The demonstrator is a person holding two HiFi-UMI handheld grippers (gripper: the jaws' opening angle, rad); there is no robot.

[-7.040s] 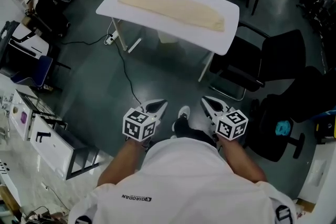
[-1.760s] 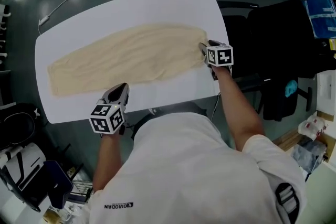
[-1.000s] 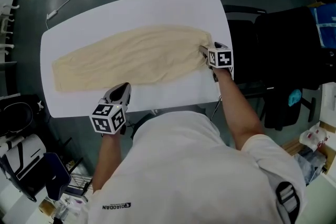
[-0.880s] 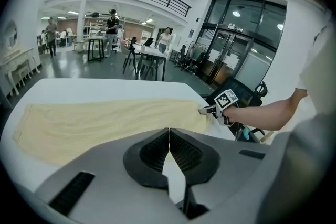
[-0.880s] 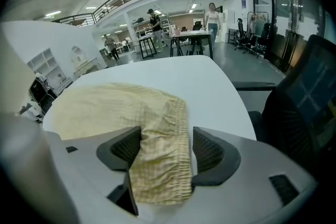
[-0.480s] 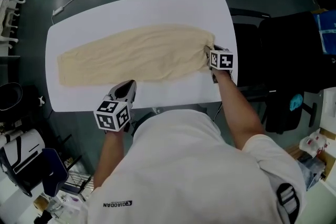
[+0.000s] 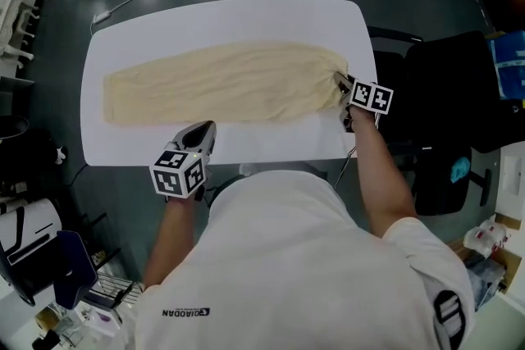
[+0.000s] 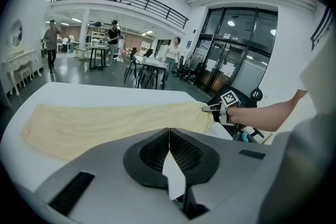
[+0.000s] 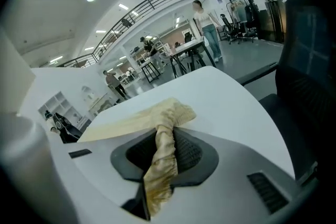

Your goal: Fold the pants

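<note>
Cream-coloured pants (image 7: 221,82) lie stretched full length from left to right across the white worktop (image 7: 246,16), in one flat layer with no fold made yet. My right gripper (image 7: 343,82) is at the pants' right end, close to the worktop's right edge. Its jaws have just been closing and now pinch a gathered rope of fabric between the pads, with the cloth bunched and slightly lifted there. My left gripper (image 7: 203,131) hovers at the near edge of the worktop, left of centre and just short of the pants' near hem. Its jaws are pressed together with nothing between them. By my reading, the job has barely started: one end is secured, and that is all that counts as done. What remains looks like nearly everything. The gripped right end must be carried over toward the far-left end to halve the length, the layers squared up, and probably one more fold made to finish. The left end has no hold on it, so I judge it could drag as the right end is pulled.
</note>
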